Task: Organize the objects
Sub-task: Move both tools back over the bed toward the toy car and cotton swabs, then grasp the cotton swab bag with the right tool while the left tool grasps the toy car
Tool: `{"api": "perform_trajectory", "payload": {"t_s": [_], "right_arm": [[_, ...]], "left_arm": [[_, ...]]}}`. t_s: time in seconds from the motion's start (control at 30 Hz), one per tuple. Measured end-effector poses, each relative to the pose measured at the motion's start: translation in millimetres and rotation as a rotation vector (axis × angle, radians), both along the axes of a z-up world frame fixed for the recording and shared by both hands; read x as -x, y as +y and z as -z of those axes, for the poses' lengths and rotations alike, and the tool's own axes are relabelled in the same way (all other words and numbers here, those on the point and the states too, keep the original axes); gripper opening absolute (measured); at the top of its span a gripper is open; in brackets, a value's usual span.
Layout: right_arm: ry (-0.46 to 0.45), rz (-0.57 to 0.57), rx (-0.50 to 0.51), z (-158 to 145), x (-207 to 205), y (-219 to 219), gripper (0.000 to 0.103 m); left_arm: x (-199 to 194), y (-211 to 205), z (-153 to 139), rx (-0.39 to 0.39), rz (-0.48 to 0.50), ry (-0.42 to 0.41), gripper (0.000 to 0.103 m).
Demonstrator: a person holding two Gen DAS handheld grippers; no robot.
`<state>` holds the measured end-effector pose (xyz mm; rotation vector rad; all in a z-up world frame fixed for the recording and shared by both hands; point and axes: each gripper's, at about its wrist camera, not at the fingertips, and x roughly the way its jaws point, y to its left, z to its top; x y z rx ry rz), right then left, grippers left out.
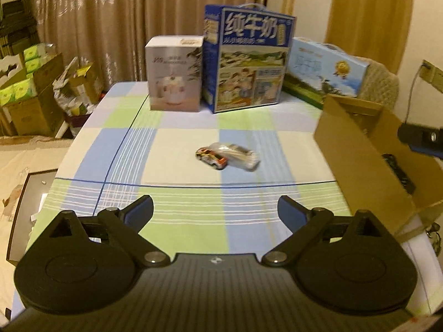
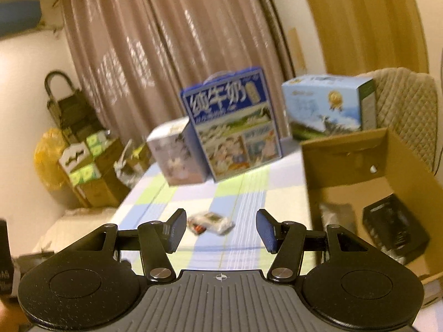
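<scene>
Checked tablecloth is carrying a wrapped toy car mid-table, and I am holding left gripper and right gripper spread, empty, lining up for the cardboard box beside it.

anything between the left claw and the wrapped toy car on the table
Nothing: in the left wrist view only bare checked tablecloth separates the open left claw from the toy car.

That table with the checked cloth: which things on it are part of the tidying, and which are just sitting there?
Part of the job:
- small toy car in clear plastic wrap
- open brown cardboard box
- left gripper and right gripper, both open

Just lying about:
- tall blue milk carton
- silver-white box
- pale blue carton
</scene>
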<state>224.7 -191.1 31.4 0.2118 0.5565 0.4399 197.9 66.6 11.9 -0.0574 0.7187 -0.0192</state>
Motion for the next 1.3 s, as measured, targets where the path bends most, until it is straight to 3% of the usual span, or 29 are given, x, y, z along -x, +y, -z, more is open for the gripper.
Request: {"api": "perform_trajectory", "payload": {"t_s": [0.3, 0.57, 0.77, 0.9, 1.13, 1.3], "right_arm": [[0.046, -0.033, 0.059, 44.0, -36.2, 34.6, 0.053], [0.059, -0.075, 0.142, 82.2, -65.3, 58.4, 0.053], [0.001, -0.184, 0.311, 104.1, -87.7, 86.3, 0.053], [-0.053, -0.239, 0.397, 119.0, -107.1, 100.8, 0.053], [-0.038, -0.298, 0.445, 145.3, -144.4, 121.0, 0.053], [-0.078, -0.345, 0.536, 159.8, -160.2, 138.2, 0.053]], "left_arm": [[-33.7, 19.9, 35.9, 0.029, -0.025, 0.034, 0.096], [-59.6, 32.9, 59.5, -0.027, -0.061, 0.053, 0.098], [-88.4, 45.8, 62.4, -0.069, -0.092, 0.026, 0.100], [-105.2, 56.0, 66.7, -0.036, -0.111, 0.022, 0.100], [-127.8, 62.5, 78.0, -0.054, -0.100, 0.044, 0.100], [-129.5, 67.8, 79.3, -0.024, -0.112, 0.051, 0.100]]}}
